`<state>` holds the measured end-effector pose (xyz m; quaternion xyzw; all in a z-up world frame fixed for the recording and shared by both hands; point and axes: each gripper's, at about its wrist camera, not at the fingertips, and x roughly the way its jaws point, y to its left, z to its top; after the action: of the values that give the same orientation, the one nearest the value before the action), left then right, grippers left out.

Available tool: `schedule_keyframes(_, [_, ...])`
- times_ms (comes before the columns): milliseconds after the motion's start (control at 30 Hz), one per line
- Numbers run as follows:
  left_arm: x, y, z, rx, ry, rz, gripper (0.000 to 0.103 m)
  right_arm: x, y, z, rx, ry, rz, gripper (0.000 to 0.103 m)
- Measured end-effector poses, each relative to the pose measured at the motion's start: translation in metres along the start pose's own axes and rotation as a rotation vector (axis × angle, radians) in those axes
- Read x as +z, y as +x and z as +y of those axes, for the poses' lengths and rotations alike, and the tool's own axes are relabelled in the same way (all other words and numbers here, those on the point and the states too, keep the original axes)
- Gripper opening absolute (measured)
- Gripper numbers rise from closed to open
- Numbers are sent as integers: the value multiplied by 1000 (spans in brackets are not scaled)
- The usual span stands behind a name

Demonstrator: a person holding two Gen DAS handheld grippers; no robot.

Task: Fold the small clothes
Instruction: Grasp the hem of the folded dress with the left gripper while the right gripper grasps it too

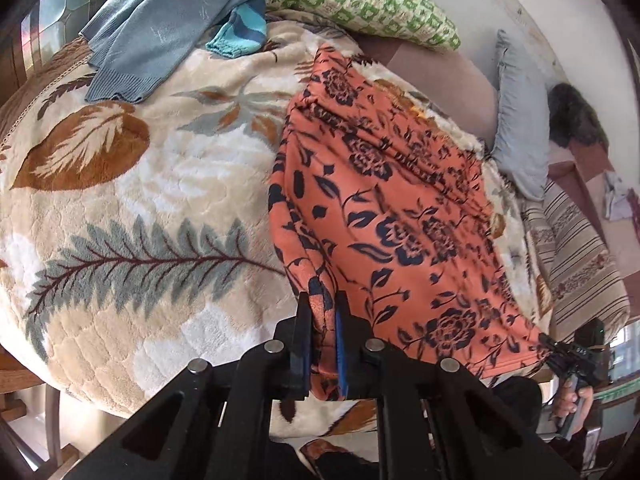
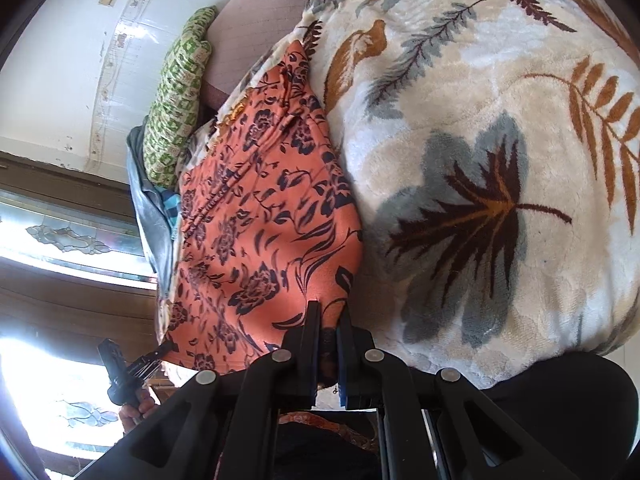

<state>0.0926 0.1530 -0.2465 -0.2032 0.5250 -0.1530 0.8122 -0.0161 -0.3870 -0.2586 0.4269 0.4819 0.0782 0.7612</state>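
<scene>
Across the leaf-patterned plush blanket (image 1: pixel 120 208) the orange floral garment (image 1: pixel 400 208) lies stretched toward twelve o'clock; folding looks barely begun; left gripper (image 1: pixel 324 320) pinches its near corner at six o'clock; right gripper (image 2: pixel 328 332) is clamped on the other.

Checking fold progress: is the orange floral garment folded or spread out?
Spread out: the orange floral garment lies stretched over the blanket, near corners pinched by the left hand-held gripper and right hand-held gripper.

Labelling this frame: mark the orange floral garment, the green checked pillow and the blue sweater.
orange floral garment (image 1: pixel 400 208): left wrist view, middle of cloth.
green checked pillow (image 1: pixel 360 0): left wrist view, centre.
blue sweater (image 1: pixel 160 28): left wrist view, body.
</scene>
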Motion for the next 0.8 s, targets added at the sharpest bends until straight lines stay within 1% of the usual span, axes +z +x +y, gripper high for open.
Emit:
schedule_keyframes(133, [37, -16, -12, -81, -26, -50, 10, 26, -12, 24, 106, -6, -18, 7])
schedule_keyframes(233, [74, -16, -18, -91, -31, -74, 9, 59, -13, 39, 199, 21, -41, 7])
schedule_keyframes(300, [102, -12, -18, -82, -36, -88, 6, 87, -9, 49, 225, 32, -65, 7])
schedule_keyframes(400, [149, 1, -7, -75, -81, -97, 5, 133, 7, 64, 232, 42, -97, 7])
schedule_keyframes(467, [182, 14, -1, -60, -94, -101, 5, 167, 24, 72, 213, 52, -106, 7])
schedule_keyframes(600, [243, 47, 2, 3, -90, -110, 5, 240, 68, 76, 173, 77, -109, 7])
schedule_keyframes(633, [251, 55, 1, 14, -87, -106, 5, 257, 80, 74, 165, 87, -106, 7])
schedule_keyframes(700, [251, 67, -5, -34, -59, -81, 5, 278, 106, 67, 150, 125, -90, 7])
schedule_keyframes(733, [243, 72, -10, -41, -39, -66, 5, 283, 117, 63, 136, 133, -85, 7])
schedule_keyframes(800, [215, 77, -17, -7, -13, -28, 6, 280, 131, 55, 121, 118, -74, 7])
